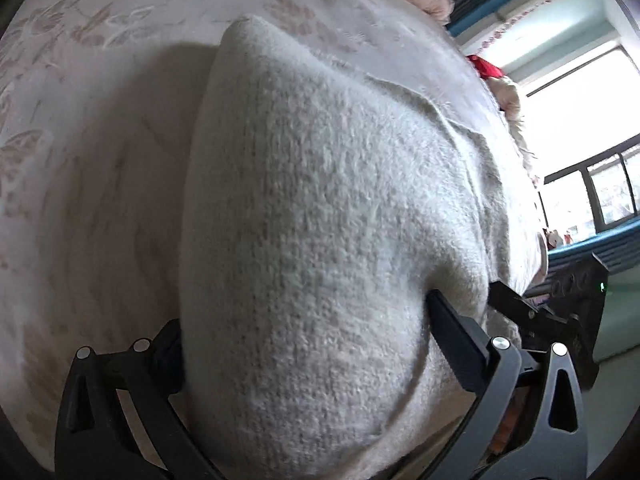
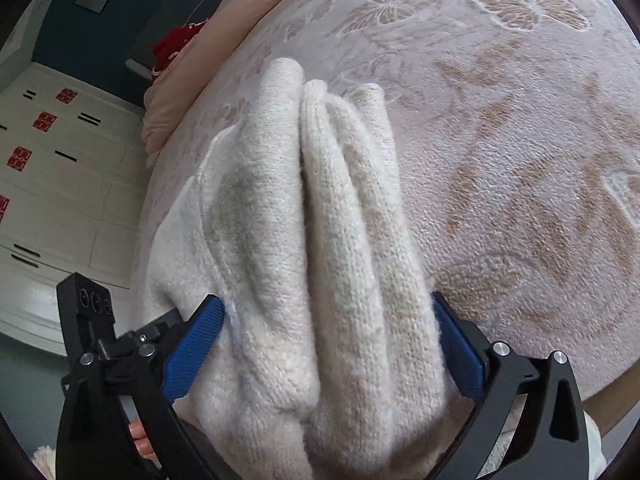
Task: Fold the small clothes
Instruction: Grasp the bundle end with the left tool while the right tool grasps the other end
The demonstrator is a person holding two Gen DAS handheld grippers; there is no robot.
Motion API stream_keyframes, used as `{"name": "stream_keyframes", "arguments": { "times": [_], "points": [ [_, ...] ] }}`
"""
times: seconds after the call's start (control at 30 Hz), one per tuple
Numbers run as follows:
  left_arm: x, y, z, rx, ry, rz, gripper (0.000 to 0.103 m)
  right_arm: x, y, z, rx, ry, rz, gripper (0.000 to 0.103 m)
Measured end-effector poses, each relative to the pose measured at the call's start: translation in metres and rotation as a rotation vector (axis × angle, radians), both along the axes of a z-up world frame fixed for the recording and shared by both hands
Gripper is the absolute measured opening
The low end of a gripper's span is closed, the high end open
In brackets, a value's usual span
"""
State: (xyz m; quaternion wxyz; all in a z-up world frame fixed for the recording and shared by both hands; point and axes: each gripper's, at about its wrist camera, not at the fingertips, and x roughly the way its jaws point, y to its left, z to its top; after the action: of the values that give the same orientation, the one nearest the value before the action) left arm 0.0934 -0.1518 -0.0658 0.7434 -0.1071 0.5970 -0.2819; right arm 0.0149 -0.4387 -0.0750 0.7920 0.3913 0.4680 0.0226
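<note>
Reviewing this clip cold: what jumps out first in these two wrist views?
A fluffy cream knitted garment fills both views, bunched into thick folds between each gripper's wide-spread fingers. It lies on a pale bedspread patterned with butterflies. The right gripper has blue pads flanking the folds; the left gripper straddles a smooth hump of knit.

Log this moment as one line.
left tool: wide, astride knit garment | right tool: wide, astride its folds | surface: bedspread
</note>
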Motion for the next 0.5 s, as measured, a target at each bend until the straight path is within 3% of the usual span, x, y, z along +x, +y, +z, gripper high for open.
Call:
{"name": "stream_keyframes", "arguments": {
  "times": [0.03, 0.1, 0.13, 0.17, 0.23, 0.37, 0.5],
  "points": [
    [-0.002, -0.001, 0.002, 0.000, -0.007, -0.006, 0.096, 0.002, 0.001, 0.001, 0.013, -0.001, 0.014, 0.065],
    [-0.005, -0.003, 0.010, 0.008, -0.014, -0.004, 0.082, 0.004, 0.002, 0.004, 0.042, 0.017, 0.004, 0.050],
    [-0.005, -0.004, 0.015, 0.012, -0.017, -0.005, 0.070, 0.005, 0.003, 0.010, 0.039, 0.019, 0.001, 0.043],
    [-0.007, -0.006, 0.025, 0.023, -0.028, -0.003, 0.058, 0.006, 0.004, 0.017, 0.023, 0.017, -0.003, 0.040],
    [-0.008, -0.006, 0.043, 0.030, -0.049, -0.002, 0.050, 0.006, 0.010, 0.043, -0.016, -0.018, -0.005, 0.038],
    [-0.018, -0.008, 0.104, 0.015, -0.163, -0.030, 0.048, -0.002, 0.025, 0.112, -0.111, -0.120, -0.006, 0.037],
    [-0.037, -0.008, 0.173, -0.039, -0.280, -0.060, 0.048, -0.029, 0.033, 0.202, -0.199, -0.287, -0.022, 0.037]
  ]
}}
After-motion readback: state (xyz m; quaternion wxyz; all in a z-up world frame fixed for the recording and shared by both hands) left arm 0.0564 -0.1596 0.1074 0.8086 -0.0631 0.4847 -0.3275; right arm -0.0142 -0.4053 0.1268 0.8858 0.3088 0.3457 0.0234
